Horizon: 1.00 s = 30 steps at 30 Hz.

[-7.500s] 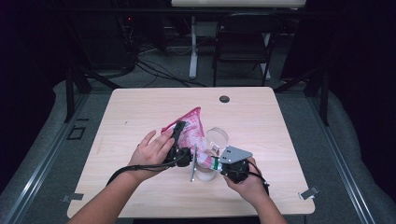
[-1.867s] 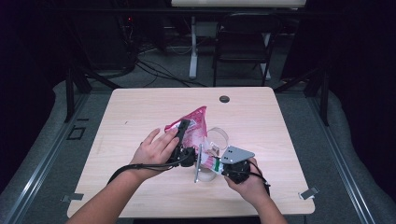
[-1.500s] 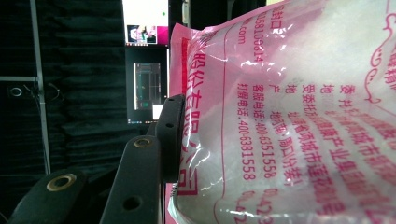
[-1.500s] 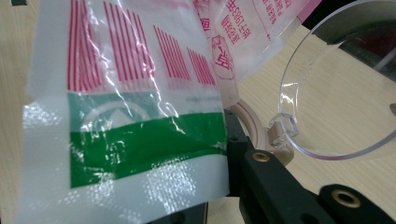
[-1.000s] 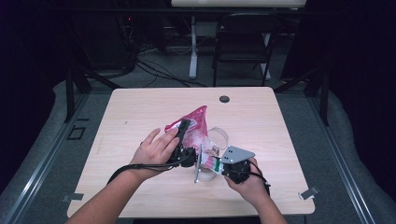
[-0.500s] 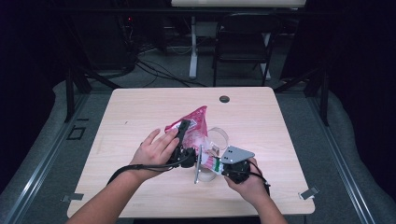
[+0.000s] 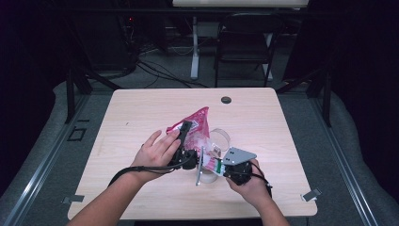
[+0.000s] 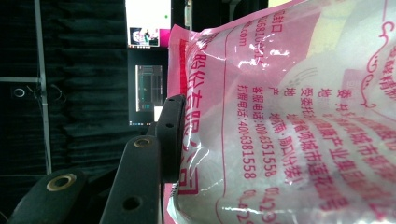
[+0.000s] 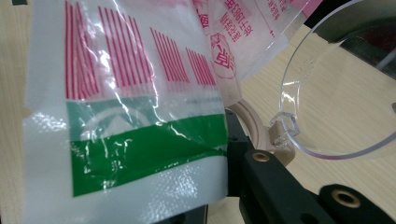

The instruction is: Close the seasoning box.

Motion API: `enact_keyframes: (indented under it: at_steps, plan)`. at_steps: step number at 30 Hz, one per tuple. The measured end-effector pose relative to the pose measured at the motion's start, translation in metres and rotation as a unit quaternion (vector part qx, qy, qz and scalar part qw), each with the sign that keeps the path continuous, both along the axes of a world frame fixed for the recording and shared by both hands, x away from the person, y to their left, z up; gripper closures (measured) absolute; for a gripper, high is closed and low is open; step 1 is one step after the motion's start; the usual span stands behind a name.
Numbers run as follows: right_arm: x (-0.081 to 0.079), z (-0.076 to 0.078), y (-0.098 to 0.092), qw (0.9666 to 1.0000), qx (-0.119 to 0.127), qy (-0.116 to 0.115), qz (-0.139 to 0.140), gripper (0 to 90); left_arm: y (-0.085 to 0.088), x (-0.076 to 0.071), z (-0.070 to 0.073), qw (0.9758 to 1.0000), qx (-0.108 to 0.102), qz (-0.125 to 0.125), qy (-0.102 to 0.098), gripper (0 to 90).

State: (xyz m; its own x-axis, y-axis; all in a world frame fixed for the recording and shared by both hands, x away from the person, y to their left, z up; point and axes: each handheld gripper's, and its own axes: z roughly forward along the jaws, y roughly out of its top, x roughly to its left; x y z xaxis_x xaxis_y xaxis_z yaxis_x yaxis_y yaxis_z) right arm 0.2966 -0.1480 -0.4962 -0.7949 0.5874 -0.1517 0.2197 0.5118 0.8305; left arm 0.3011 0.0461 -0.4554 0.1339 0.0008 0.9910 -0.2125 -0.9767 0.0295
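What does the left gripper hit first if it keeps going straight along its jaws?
Nothing new: the left gripper is already clamped on the pink bag. Beyond the bag, likely bare table, though depth is unclear.

Glossy crinkled plastic bag, matt wooden table

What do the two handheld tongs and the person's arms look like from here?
Both tongs are black. The left tongs trail a black cable looping under the wrist; their jaws show brass-coloured rivets in the left gripper view. The right tongs carry a grey three-cornered plate on top. Both forearms are bare, no sleeves visible.
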Motion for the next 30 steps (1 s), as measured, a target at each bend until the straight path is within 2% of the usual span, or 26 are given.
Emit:
enact_keyframes:
  at_steps: [5,20,23,30]
  plan:
    - [0.0003,-0.0003,-0.0001,1.0000,-0.001,0.001,0.000,90.0,-0.0001,0.0002,-0.0002,1.0000,-0.002,-0.007,-0.006,63.0]
    - [0.0011,-0.0012,-0.0007,1.0000,-0.001,0.002,-0.002,90.0,-0.0011,-0.0015,0.0010,1.0000,0.000,-0.005,-0.004,62.6]
    - [0.0016,-0.0032,0.0000,1.0000,-0.007,0.003,-0.005,90.0,-0.0013,-0.0012,0.0003,0.9999,-0.005,-0.012,-0.003,62.6]
    - [0.0020,-0.0055,0.0009,0.9999,-0.013,0.004,-0.003,90.0,-0.0017,-0.0029,0.0025,0.9999,-0.001,-0.011,-0.005,62.8]
